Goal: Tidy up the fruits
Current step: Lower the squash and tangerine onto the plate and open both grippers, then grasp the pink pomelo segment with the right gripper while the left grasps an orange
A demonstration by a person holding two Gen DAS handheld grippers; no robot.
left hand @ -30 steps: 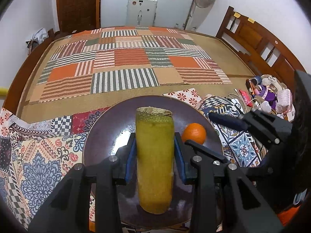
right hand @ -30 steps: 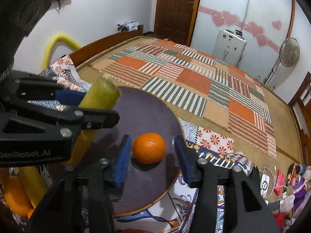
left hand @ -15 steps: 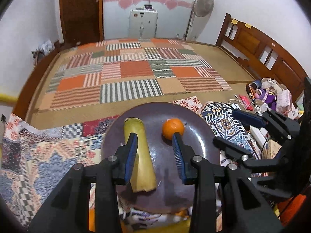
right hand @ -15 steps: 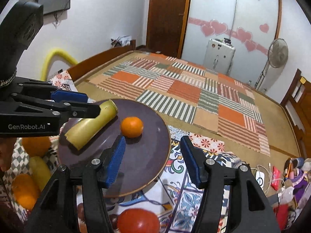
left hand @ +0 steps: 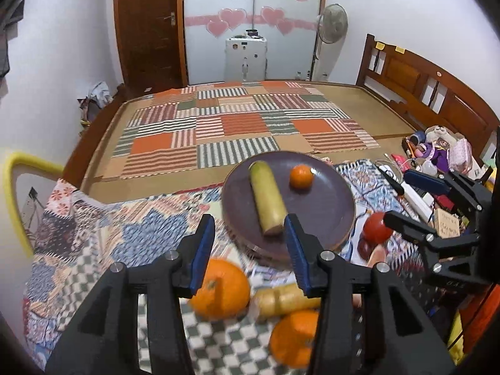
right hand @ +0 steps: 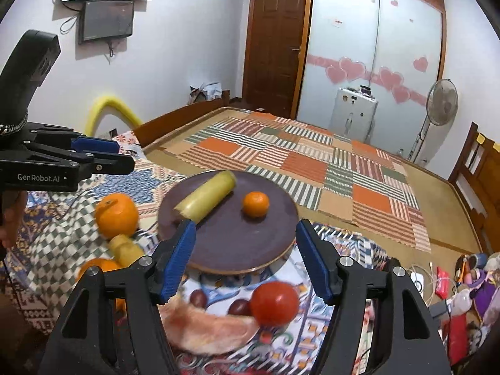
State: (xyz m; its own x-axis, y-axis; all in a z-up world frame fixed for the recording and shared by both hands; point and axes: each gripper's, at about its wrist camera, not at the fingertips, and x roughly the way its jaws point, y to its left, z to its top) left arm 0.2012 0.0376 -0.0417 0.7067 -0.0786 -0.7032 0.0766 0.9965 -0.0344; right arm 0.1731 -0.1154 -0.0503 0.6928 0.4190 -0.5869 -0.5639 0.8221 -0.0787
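A dark purple plate (left hand: 328, 209) (right hand: 237, 247) sits on the patterned cloth and holds a yellow-green cylinder fruit (left hand: 267, 198) (right hand: 207, 195) and a small orange (left hand: 301, 176) (right hand: 256, 203). My left gripper (left hand: 248, 243) is open and empty, just short of the plate's near rim. My right gripper (right hand: 245, 253) is open and empty over the plate's near edge. Loose on the cloth lie two big oranges (left hand: 220, 287) (left hand: 293, 337), a yellow piece (left hand: 286, 301), a red tomato (right hand: 274, 303) (left hand: 376, 226), small dark fruits (right hand: 239, 307) and a pinkish slice (right hand: 206, 328).
A striped patchwork mat (left hand: 237, 131) covers the bed beyond the plate. A clutter of toys, cables and small items (left hand: 437, 156) lies to the right by the wooden headboard (left hand: 422, 87). A yellow foam arch (left hand: 18, 184) stands at the left.
Both grippers have drawn back and up from the plate. The left let go of the cylinder fruit, which now lies on the plate; the loose fruits have come into view.
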